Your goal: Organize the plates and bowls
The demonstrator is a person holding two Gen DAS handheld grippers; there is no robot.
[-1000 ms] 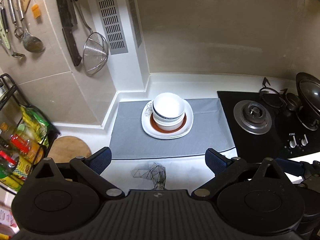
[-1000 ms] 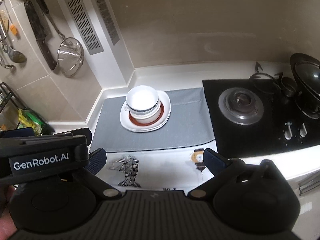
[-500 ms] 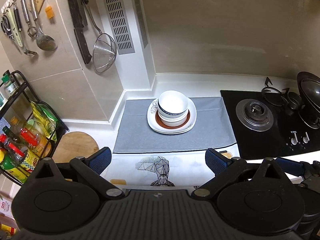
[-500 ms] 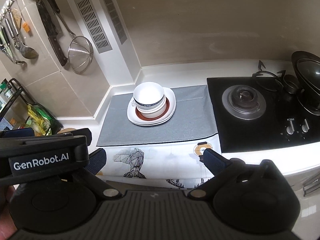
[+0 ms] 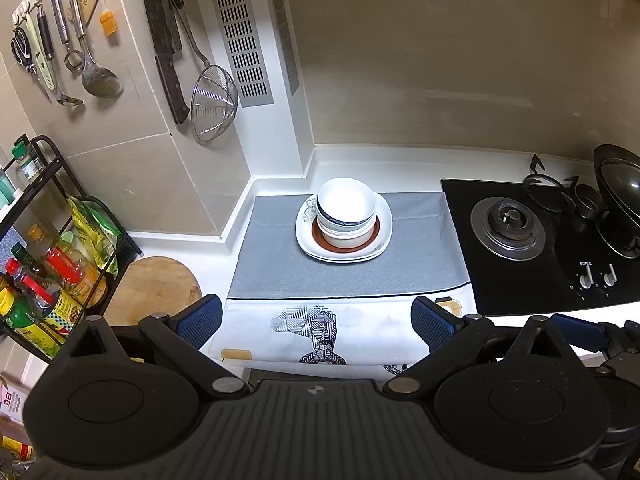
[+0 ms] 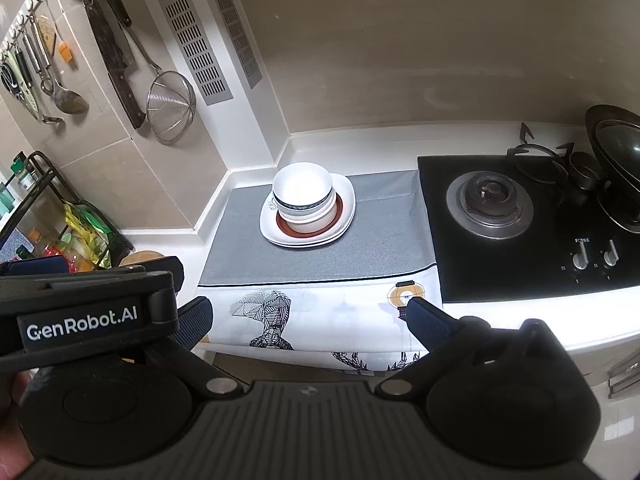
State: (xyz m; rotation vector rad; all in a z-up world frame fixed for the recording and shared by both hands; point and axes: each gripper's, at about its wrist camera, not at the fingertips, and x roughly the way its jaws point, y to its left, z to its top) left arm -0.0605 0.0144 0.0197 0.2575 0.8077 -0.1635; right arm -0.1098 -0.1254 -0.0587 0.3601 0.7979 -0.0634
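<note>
Straight ahead of both sets of fingers and well beyond them, the stack of white bowls (image 5: 346,210) sits nested on the white plates with a brown-rimmed one between (image 5: 344,240), on the grey mat (image 5: 280,272) near the back of the white worktop (image 5: 400,168) — left of the black gas hob (image 5: 520,240). The left gripper (image 5: 316,318) and right gripper (image 6: 308,316) both hold their fingers wide apart, gripping nothing. The pile is round, no long axis; neither gripper looks clearly nearer — the bowls lean slightly
</note>
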